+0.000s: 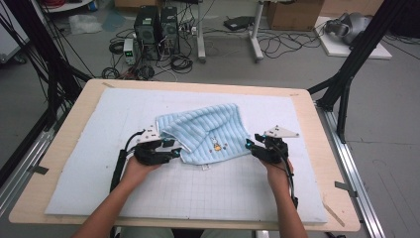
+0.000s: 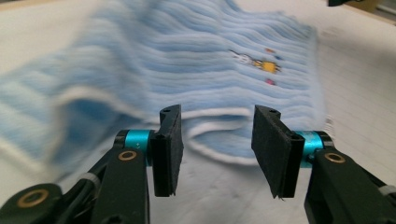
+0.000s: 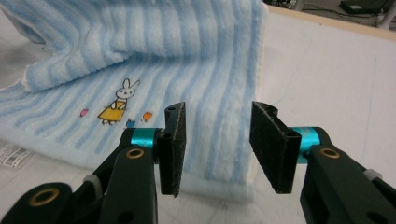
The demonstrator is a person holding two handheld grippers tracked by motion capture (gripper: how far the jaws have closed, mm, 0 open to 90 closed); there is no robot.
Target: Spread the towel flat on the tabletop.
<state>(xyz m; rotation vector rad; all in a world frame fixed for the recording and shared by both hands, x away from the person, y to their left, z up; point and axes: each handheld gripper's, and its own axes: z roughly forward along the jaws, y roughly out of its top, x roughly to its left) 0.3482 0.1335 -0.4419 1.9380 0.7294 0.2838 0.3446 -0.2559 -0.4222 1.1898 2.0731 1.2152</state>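
Note:
A light blue striped towel (image 1: 205, 134) lies loosely folded in the middle of the pale gridded mat (image 1: 198, 193), with a small rabbit embroidery (image 1: 216, 145) near its front edge. My left gripper (image 1: 174, 148) is at the towel's left front corner. In the left gripper view its jaws (image 2: 217, 149) stand apart, with the white-edged towel hem (image 2: 215, 119) just beyond them and not pinched. My right gripper (image 1: 249, 145) is at the right front corner. Its jaws (image 3: 217, 147) are open over the towel's edge (image 3: 233, 107), and the rabbit (image 3: 119, 100) sits to their left.
The mat covers a wooden table (image 1: 64, 144) whose edges show all around. A white label (image 3: 11, 154) sticks out from the towel's front hem. Black frame posts (image 1: 346, 74) stand at both sides, and computer towers (image 1: 156, 29) and cables lie on the floor beyond.

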